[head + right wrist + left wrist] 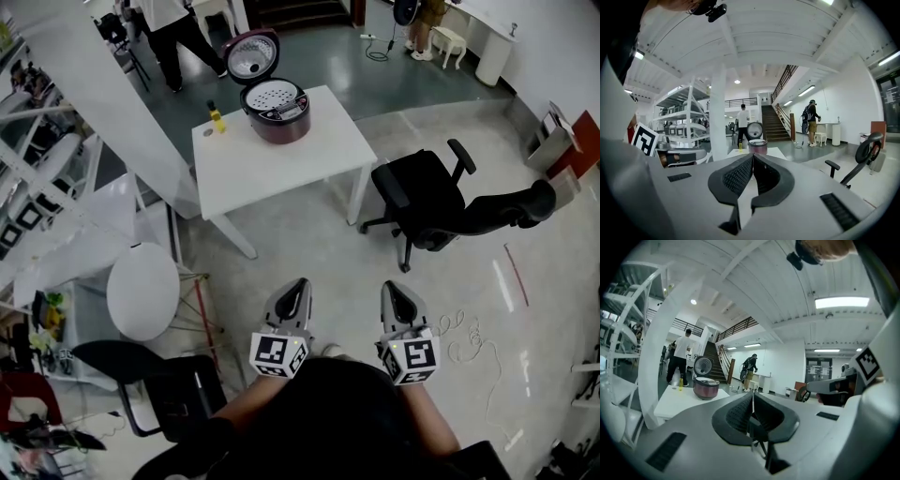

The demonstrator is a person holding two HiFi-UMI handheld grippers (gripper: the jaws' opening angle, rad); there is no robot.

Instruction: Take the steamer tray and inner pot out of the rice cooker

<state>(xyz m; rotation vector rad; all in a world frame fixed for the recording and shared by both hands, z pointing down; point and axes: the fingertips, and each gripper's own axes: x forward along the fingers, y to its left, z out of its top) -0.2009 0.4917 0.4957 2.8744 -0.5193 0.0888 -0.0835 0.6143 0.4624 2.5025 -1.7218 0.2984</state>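
Plainly, both grippers are closed tight with nothing between their jaws: the left gripper [298, 287] and right gripper [393, 291] are held well apart from the white table [319, 164]. On it stands the rice cooker [277, 112], lid [251, 54] raised, with the perforated steamer tray [273, 96] seated in its mouth. That tray looks light, thin and stiff, probably best pinched at its rim. The inner pot beneath is hidden, likely heavier and smooth-walled. Any tabs or handles are too small to make out.
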